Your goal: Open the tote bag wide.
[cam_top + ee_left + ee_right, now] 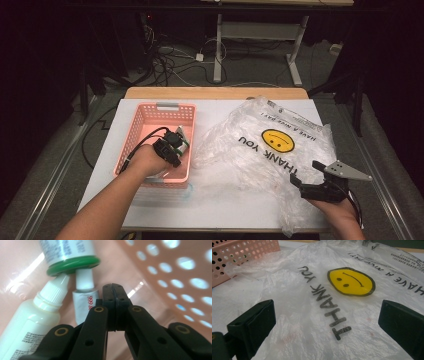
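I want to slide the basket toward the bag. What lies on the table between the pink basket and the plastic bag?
Nothing: in the high view, bare white table separates the pink basket from the plastic bag.

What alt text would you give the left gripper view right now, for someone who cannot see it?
The left tool is shut with nothing between its black jaws, inside the pink perforated basket. Just beyond it lie a white squeeze bottle, a small tube with red print and a container with a green ring.
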`<state>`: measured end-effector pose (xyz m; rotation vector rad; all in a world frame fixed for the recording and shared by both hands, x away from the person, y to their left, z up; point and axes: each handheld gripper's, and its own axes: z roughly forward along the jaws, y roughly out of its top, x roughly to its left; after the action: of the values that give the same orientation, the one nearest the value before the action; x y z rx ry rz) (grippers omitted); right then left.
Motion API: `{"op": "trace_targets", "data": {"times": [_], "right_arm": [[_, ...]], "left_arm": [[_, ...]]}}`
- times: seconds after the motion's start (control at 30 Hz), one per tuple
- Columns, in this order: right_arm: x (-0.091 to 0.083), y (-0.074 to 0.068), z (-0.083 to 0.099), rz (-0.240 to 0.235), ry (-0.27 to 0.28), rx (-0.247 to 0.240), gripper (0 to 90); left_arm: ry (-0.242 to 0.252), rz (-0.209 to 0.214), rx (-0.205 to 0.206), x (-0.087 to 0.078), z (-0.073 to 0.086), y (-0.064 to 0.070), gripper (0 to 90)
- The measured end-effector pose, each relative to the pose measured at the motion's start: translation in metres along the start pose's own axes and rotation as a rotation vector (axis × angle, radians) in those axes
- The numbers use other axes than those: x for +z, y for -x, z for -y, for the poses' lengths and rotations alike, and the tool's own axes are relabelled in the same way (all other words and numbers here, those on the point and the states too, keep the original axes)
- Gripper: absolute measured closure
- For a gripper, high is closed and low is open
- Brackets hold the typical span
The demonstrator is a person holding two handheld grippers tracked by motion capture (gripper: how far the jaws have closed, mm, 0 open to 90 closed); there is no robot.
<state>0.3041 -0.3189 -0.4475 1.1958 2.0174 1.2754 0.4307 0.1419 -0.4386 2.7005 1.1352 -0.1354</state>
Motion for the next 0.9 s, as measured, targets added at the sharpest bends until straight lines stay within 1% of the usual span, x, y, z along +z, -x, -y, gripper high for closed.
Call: {"op": "trace_targets", "data": {"times": [0.07,0.17,0.23,0.3,0.33,0.4,0.47,0.57,0.67,0.73,0.8,0.83,0.87,0.9], "right_arm": [[-0.001,0.000,0.000,-0.002,0.002,0.005,1.7],[-0.001,0.000,0.000,-0.001,0.003,0.005,1.6],[-0.001,0.000,0.000,-0.002,0.003,0.002,1.6],[-0.001,-0.001,-0.001,-0.001,0.005,0.002,1.6],[-0.001,-0.001,-0.001,-0.001,0.006,0.001,1.6],[-0.001,0.000,-0.001,-0.001,0.007,0.000,1.6],[-0.001,0.000,-0.001,0.000,0.006,0.000,1.6],[-0.001,0.000,-0.001,-0.001,0.005,0.003,1.6],[-0.001,-0.001,-0.001,-0.003,0.004,0.005,1.6],[-0.001,-0.001,-0.001,-0.003,0.007,0.002,1.6],[-0.001,-0.001,-0.001,-0.003,0.006,0.000,1.6],[-0.001,-0.001,-0.001,-0.004,0.005,0.001,1.6],[-0.001,-0.001,-0.001,-0.004,0.005,0.001,1.6],[-0.001,-0.001,-0.001,-0.004,0.005,0.001,1.6]], "left_arm": [[0.029,0.017,0.017,-0.004,0.001,0.004,88.1],[0.070,0.000,0.041,-0.012,0.005,0.008,87.8],[0.094,-0.001,0.040,-0.017,0.008,0.008,87.8],[0.115,-0.011,0.030,-0.021,0.011,0.007,87.5],[0.122,-0.011,0.014,-0.023,0.013,0.005,84.0],[0.137,-0.014,-0.004,-0.025,0.016,0.002,82.8],[0.156,-0.016,-0.008,-0.028,0.019,0.000,81.2],[0.166,-0.023,-0.024,-0.030,0.022,-0.003,71.9],[0.167,-0.034,-0.038,-0.033,0.023,-0.005,58.1],[0.164,-0.026,-0.042,-0.033,0.024,-0.006,53.0],[0.160,-0.033,-0.047,-0.033,0.024,-0.007,48.7],[0.155,-0.055,-0.053,-0.032,0.025,-0.006,46.6],[0.148,-0.079,-0.050,-0.032,0.025,-0.006,40.6],[0.139,-0.077,-0.051,-0.031,0.025,-0.006,40.0]]}}
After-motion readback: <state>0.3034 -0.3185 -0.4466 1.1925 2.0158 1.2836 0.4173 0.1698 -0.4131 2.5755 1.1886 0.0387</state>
